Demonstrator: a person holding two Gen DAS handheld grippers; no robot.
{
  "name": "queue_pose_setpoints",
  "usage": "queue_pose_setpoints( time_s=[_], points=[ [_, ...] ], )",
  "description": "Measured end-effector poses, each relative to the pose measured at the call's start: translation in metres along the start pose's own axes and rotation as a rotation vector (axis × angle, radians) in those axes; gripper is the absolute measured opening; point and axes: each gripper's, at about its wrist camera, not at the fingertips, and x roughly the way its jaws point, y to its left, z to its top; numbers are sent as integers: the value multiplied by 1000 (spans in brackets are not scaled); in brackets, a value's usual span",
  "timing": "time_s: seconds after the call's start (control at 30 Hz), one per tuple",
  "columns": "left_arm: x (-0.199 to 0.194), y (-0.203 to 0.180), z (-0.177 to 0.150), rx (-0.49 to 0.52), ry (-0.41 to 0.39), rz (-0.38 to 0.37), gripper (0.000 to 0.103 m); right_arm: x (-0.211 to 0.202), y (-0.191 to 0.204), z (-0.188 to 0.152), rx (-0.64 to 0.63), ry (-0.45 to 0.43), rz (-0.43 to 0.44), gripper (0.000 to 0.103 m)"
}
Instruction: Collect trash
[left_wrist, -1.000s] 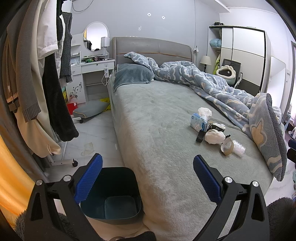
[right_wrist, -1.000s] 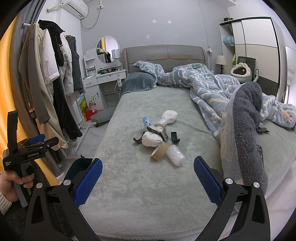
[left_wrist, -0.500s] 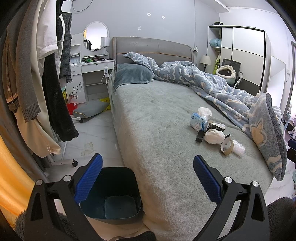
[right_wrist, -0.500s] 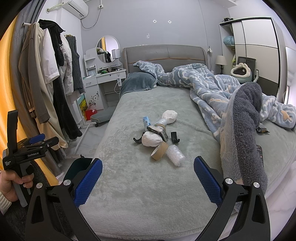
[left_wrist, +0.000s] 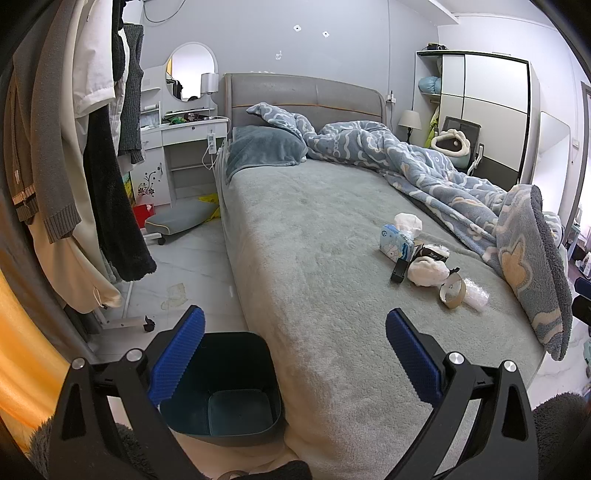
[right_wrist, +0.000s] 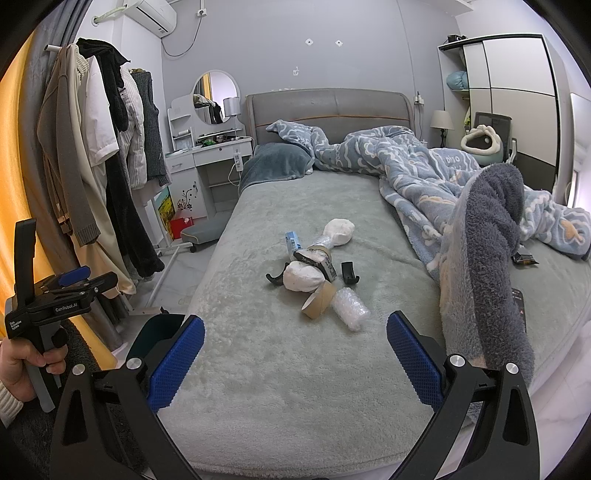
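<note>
Nothing's changed vs 1 s ago — both tongs hang where they were, so collecting hasn't begun. Left gripper (left_wrist: 293, 352) & right gripper (right_wrist: 295, 354): released, jaws wide, nothing held. Trash pile (right_wrist: 317, 273) sits mid-bed (right_wrist: 258, 369), approx 12 o'clock of right gripper, well apart. Bin (left_wrist: 221, 398) on floor, 7 o'clock in left view.

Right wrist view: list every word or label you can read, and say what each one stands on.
"GenRobot.AI": side of the left claw.
"DINO": the blue blanket, reading less sure.
Small white label at the left claw's rear: too small to read.
Print on the blue packet and black-and-white packet: too blurred.
</note>
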Motion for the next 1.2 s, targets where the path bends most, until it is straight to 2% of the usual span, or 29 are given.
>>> queue_pose_setpoints(
  time_s=[0.33,0.6,0.77,1.03,1.13,1.2],
  points=[
    [0,1,0,0,2,2,100,0,-2,0,2,1,1,100],
    [0,-20,-5,16,0,-14,100,3,-3,-3,-1,1,0,100],
    [0,-20,-6,9,0,-24,100,3,-2,-3,-4,4,-1,100],
    [3,-18,-4,19,21,-103,100,4,-3,-4,-34,44,-16,100],
    [4,-21,-6,26,8,-147,100,4,-7,-4,-29,57,-17,100],
    [5,-25,-10,48,-5,-147,100,6,-6,-1,-32,70,-20,100]
  ],
)
